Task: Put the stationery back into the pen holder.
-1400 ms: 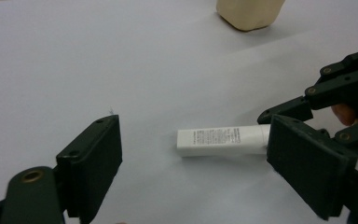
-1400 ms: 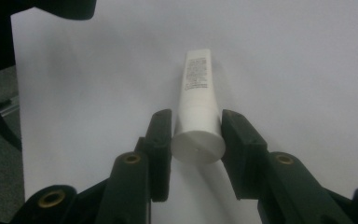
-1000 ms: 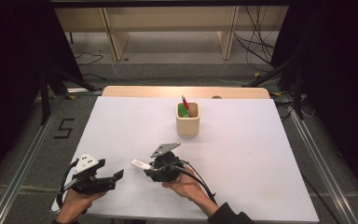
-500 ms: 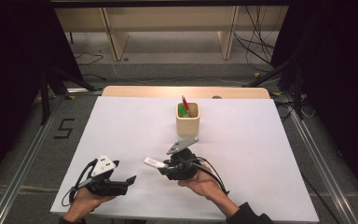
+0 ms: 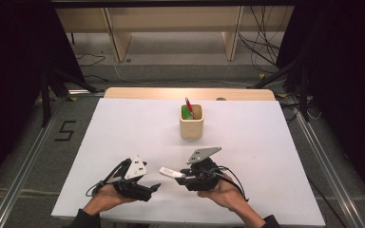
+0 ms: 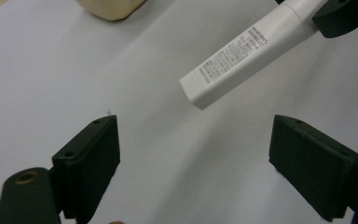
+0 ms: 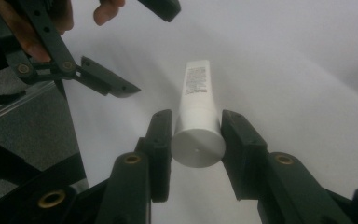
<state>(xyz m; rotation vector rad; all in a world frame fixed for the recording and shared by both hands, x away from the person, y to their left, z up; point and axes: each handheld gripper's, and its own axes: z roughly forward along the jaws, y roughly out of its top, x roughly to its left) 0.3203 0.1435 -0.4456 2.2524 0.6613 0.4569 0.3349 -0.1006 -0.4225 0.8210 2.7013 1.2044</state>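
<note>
White tube (image 7: pixel 196 103) with flat cap and small print, held level above white table

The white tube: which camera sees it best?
The right gripper view: the tube lies lengthwise, clamped at its cap by the right gripper. The left gripper view gives its flat end and print; the high view, a small sliver.

Apparently "5" on floor (image 5: pixel 64 131)

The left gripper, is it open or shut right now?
Open. In its own view the left gripper has its jaws standing wide apart with bare table between them; the white tube lies ahead, untouched, held by the right gripper.
</note>
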